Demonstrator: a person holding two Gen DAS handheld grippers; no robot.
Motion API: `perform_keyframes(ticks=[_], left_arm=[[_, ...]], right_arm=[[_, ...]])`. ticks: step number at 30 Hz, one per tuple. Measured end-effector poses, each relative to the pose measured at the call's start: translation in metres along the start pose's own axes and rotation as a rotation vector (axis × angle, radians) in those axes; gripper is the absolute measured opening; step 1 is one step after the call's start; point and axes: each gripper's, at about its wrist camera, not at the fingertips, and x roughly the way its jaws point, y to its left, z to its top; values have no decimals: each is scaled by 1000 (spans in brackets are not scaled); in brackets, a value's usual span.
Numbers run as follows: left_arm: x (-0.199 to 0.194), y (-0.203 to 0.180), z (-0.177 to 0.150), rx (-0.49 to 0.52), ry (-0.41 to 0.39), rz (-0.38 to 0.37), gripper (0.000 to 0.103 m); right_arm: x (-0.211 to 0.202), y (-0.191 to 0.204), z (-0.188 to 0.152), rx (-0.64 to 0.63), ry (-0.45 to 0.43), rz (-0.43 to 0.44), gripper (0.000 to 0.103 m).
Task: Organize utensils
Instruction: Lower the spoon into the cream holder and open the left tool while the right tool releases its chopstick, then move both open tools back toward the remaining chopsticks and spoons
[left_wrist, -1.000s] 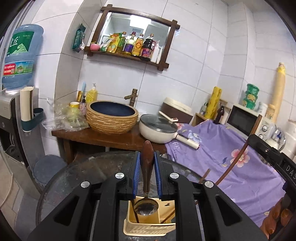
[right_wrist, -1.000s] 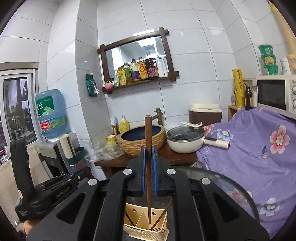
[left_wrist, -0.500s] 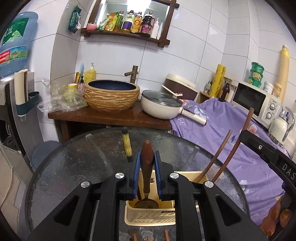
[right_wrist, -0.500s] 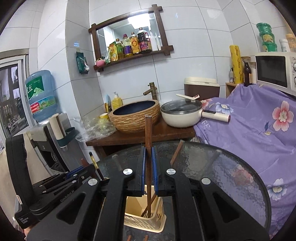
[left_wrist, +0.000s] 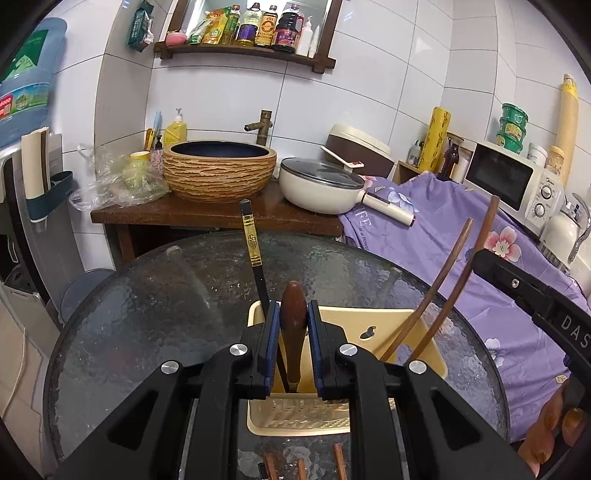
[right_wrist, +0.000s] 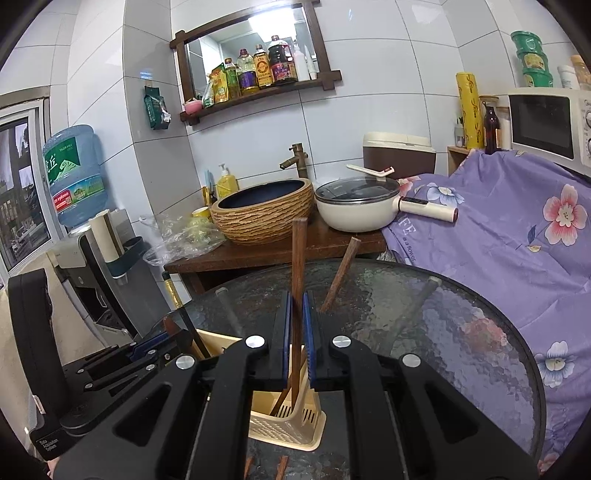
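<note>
1. Two hand-held grippers over a round glass table, both above a cream plastic utensil holder that sits on the glass.
2. Left gripper clenched on a wooden-handled spoon; blue pads press both sides of the rounded brown handle.
3. Spoon hangs upright, lower end down inside the holder's left compartment; bowl end hidden behind the jaws, can't tell if it touches the bottom.
4. Right gripper clamped tight on a brown wooden chopstick, held upright, top end sticking well above the pads.
5. Chopstick's lower tip reaches down into the holder's slotted end compartment in the right wrist view.
6. Black chopstick with gold band leans in the holder's left side, just beside the left gripper's pad.
7. Leaning brown chopstick rests in the same compartment as the held one, tilted right.
8. Loose brown sticks lie on the glass in front of the holder, near the bottom edge; count unclear, partly hidden by the gripper body.
9. Fingers of the person's hand show at the lower right of the left wrist view.
10. Behind the table: wooden counter with woven-look basin, lidded white pan, purple floral cloth.
</note>
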Motion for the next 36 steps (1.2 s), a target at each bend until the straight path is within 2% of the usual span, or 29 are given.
perform_keyframes(ticks=[2,4,5,6,7,8,10,12,14,20,23,26,29,36], left_arm=[[-4,0,0,4,-9,-4,20],[-11,0,1,3,-27,-18,39],[-16,0,1,1,-40,-26,49],[-20,0,1,1,-49,-31,50],[-25,0,0,5,-56,-38,50],[-29,0,-1,7,-58,-43,52],[-40,4,-7,9,-62,-50,60],[-47,7,-14,9,-58,-49,69],[-54,12,-27,13,-36,-42,72],[-57,35,-73,0,75,-11,74],[-54,42,-95,2,126,6,74],[-51,45,-116,28,172,27,74],[-48,48,-132,24,219,18,73],[-43,43,-153,66,278,8,68]], right_arm=[[-1,-3,0,12,-6,-1,8],[-2,-8,-1,32,4,8,11],[-2,-9,-2,38,8,11,20],[-5,-12,-4,47,12,20,26],[-8,-13,-7,50,10,18,38],[-12,-14,-11,48,6,9,45],[-19,-13,-19,34,11,2,46],[-24,-15,-34,28,53,11,48],[-28,-17,-51,25,101,16,50],[-33,-15,-112,-29,247,-11,50],[-40,-10,-142,-62,293,-24,50],[-42,-7,-163,-78,333,-25,50],[-44,-1,-185,-70,388,-2,50],[-44,13,-219,-104,468,-1,50]])
